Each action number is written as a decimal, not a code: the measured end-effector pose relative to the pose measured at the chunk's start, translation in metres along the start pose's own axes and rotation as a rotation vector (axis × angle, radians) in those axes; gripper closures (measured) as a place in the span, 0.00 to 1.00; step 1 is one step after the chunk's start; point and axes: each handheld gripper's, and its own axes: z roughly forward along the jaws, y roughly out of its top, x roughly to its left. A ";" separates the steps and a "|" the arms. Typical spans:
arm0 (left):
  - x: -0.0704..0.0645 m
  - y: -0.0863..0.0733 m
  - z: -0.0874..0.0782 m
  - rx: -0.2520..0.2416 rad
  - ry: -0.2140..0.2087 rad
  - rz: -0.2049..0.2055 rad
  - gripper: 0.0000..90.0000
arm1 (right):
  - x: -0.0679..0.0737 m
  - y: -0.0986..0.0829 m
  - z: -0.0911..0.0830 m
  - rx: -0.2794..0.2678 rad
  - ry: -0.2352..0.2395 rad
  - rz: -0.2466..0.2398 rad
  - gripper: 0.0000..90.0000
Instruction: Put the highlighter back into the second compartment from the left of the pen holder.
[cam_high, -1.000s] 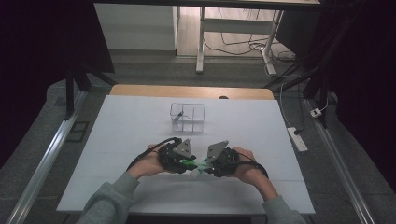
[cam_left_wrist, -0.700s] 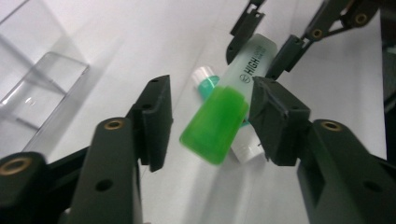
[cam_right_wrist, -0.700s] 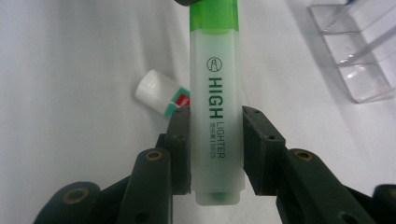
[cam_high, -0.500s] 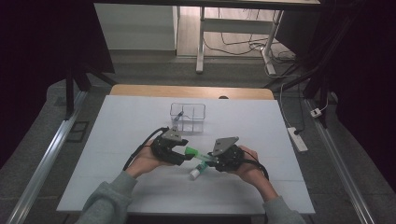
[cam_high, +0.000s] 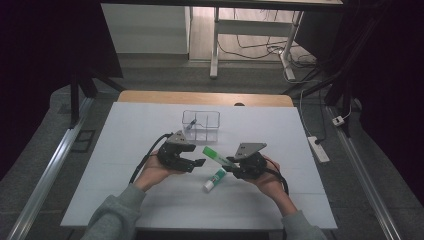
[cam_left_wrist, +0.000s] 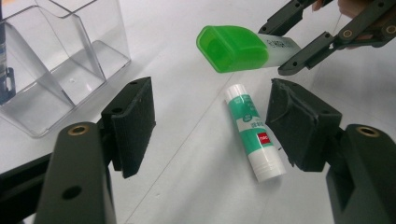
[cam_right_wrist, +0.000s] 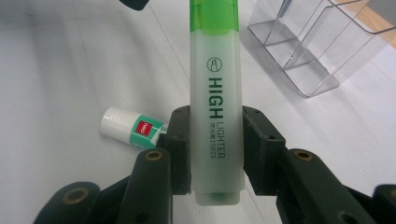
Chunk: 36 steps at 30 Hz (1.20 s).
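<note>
The two hands have drawn apart since a second ago, when both tongs met over one green thing near the front of the worktop (cam_high: 125, 150); now the glue stick (cam_high: 214, 179) lies loose on the surface between them. Nearest the front edge, the right tongs (cam_high: 231, 167) are clenched on the highlighter (cam_right_wrist: 215, 107), jaws pressing its pale barrel from both sides near the tail end, green cap pointing away toward the far side. It rides lifted, clear of the worktop. The left tongs (cam_left_wrist: 210, 121) are released, jaws spread wide with nothing between them, hovering just over the glue stick (cam_left_wrist: 253, 133), which lies flat, white cap toward the front edge. So the pair looks separated: one item in hand, one waiting. Farther back, toward the middle of the worktop, stands the clear organiser (cam_high: 201, 125), a small blue thing in its left compartment. That looks the likely home for the highlighter; the released tongs seem set to take the glue stick.
</note>
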 end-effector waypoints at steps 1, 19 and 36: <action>0.000 0.000 0.000 -0.004 -0.005 -0.009 0.35 | 0.000 0.000 0.000 -0.003 -0.005 0.003 0.72; 0.001 0.001 0.007 -0.098 -0.074 -0.150 0.37 | 0.015 0.005 0.014 -0.059 -0.044 0.003 0.72; 0.006 0.001 0.008 -0.098 -0.168 -0.181 0.69 | 0.024 0.006 0.026 -0.045 -0.054 -0.051 0.72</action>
